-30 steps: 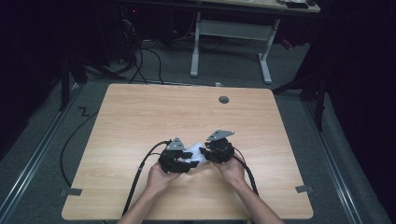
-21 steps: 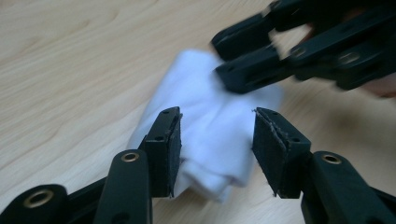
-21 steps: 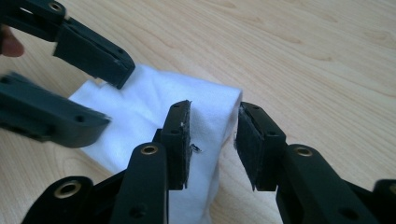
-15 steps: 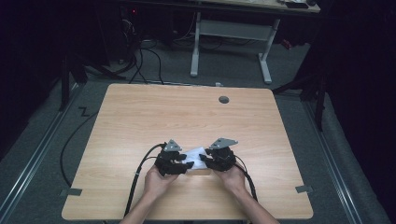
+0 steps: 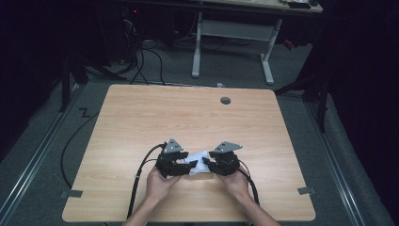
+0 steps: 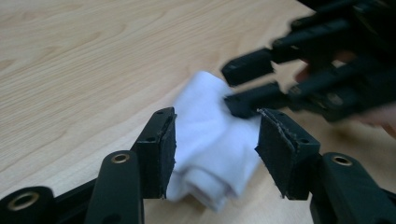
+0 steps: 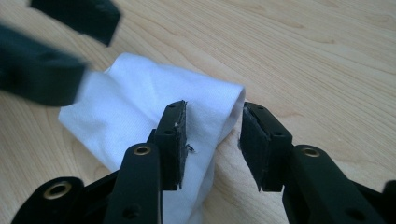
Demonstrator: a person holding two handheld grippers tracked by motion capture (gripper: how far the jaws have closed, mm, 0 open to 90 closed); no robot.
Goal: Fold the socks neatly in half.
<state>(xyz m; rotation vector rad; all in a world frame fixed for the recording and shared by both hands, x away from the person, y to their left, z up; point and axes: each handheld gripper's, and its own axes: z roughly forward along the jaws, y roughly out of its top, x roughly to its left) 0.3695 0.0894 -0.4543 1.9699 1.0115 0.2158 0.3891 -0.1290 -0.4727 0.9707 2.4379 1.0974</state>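
Observation:
A small folded white cloth lies on the wooden table near its front edge, between my two grippers. My left gripper comes at it from the left and my right gripper from the right. In the left gripper view the cloth sits between the jaws of my left gripper; they have just been opening, with a gap at the right pad. In the right gripper view my right gripper has also just been opening and straddles the cloth's folded edge without pinching it.
A round grey grommet sits in the tabletop at the back. Black cables trail from the left gripper over the front edge. Behind the table stands a white desk frame on a dark floor with more cables.
The right gripper has sunk and come closer to the front edge beside the cloth. Both pairs of jaws stand wider. The left hand has hardly shifted.

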